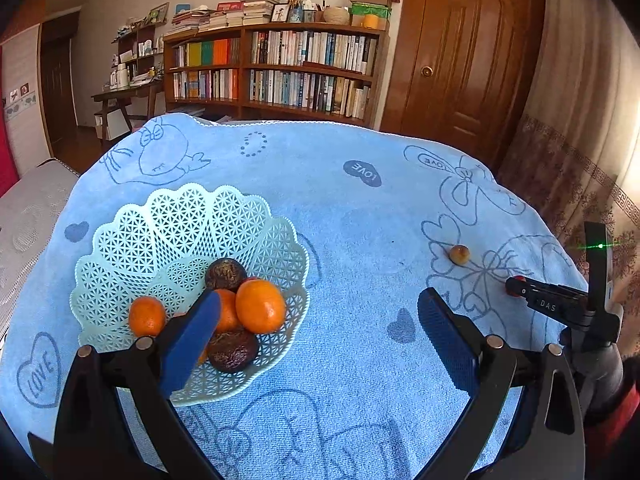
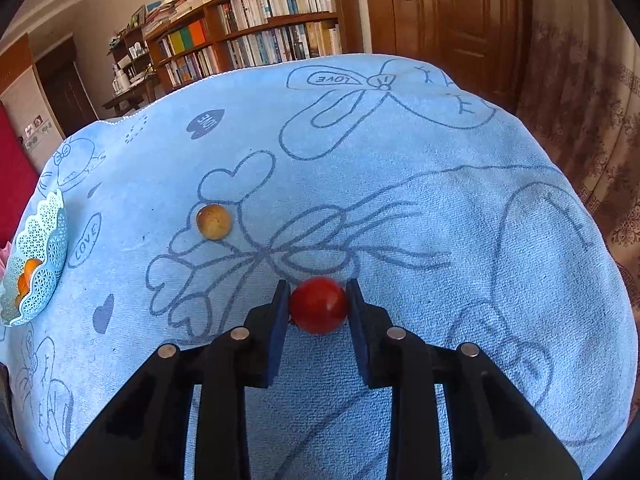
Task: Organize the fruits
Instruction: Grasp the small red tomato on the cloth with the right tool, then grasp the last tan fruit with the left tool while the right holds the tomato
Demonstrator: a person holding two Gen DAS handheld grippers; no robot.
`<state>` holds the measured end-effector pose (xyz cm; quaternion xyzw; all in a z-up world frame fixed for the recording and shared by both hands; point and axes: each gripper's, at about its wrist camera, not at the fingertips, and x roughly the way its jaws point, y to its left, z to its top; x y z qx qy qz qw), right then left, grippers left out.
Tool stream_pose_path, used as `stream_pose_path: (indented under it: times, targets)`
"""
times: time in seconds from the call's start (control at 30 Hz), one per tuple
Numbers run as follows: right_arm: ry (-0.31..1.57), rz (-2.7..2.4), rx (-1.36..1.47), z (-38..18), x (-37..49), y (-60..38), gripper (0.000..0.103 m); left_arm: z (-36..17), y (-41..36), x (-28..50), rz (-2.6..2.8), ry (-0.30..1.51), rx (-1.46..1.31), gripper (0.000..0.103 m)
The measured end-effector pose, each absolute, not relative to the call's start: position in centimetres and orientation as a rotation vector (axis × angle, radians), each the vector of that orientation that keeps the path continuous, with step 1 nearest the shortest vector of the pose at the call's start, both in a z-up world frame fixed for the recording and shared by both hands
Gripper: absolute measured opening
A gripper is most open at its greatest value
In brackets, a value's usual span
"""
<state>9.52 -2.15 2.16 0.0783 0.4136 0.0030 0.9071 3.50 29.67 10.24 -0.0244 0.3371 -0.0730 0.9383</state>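
Note:
A pale green lattice basket [image 1: 176, 220] sits on the left of the blue towel and holds three oranges [image 1: 261, 306] and two dark wrinkled fruits [image 1: 225, 274]. My left gripper [image 1: 320, 320] hangs open beside the basket, its left finger [image 1: 192, 340] over the basket's near rim, with nothing between the pads. My right gripper [image 2: 318, 292] is shut on a small red fruit [image 2: 318, 308] just above the towel. In the left wrist view the right gripper [image 1: 514, 286] shows at the right. A small yellow-brown fruit [image 2: 214, 221] lies loose on the towel, to the left of and beyond the red one.
The blue towel [image 2: 400, 200] with cartoon drawings covers the whole round surface and drops off at its edges. The basket [image 2: 40, 240] stands at the far left in the right wrist view. Behind are a bookshelf [image 1: 280, 72], a wooden door [image 1: 472, 52] and a curtain [image 1: 580, 160].

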Motion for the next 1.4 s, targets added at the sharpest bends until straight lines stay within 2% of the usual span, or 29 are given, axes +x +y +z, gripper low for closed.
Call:
stream_pose_path:
  times: [0.27,0.63,0.73,0.8,1.03,1.13,1.2,1.27,1.4]
  targets:
    - [0.784,-0.008,0.177,3.8,8.5,-2.5,0.029,9.5,25.0,5.2,-0.225,0.707,0.025,0.1]
    - [0.782,-0.025,0.215,4.0,7.7,-3.4,0.029,6.9,18.5,10.1,-0.357,0.779,0.031,0.1]
    - [0.786,-0.034,0.223,3.9,7.6,-3.6,0.029,6.0,16.9,11.6,-0.381,0.798,0.032,0.097]
    - [0.782,-0.034,0.23,3.9,7.5,-3.7,0.029,5.4,16.0,12.4,-0.397,0.815,0.031,0.09]
    - [0.779,-0.031,0.242,4.0,7.4,-3.9,0.029,4.2,12.9,13.8,-0.448,0.827,0.065,0.082]
    - [0.779,-0.029,0.246,4.1,7.4,-3.9,0.029,3.9,11.9,14.3,-0.455,0.836,0.079,0.071]
    - [0.777,-0.028,0.248,4.1,7.3,-3.9,0.029,3.7,11.4,14.6,-0.463,0.85,0.086,0.059]
    - [0.777,-0.027,0.251,4.1,7.2,-3.9,0.029,3.5,10.9,14.9,-0.474,0.86,0.088,0.054]
    - [0.777,-0.026,0.253,4.1,7.2,-4.0,0.029,3.1,10.0,15.0,-0.483,0.862,0.116,0.038]
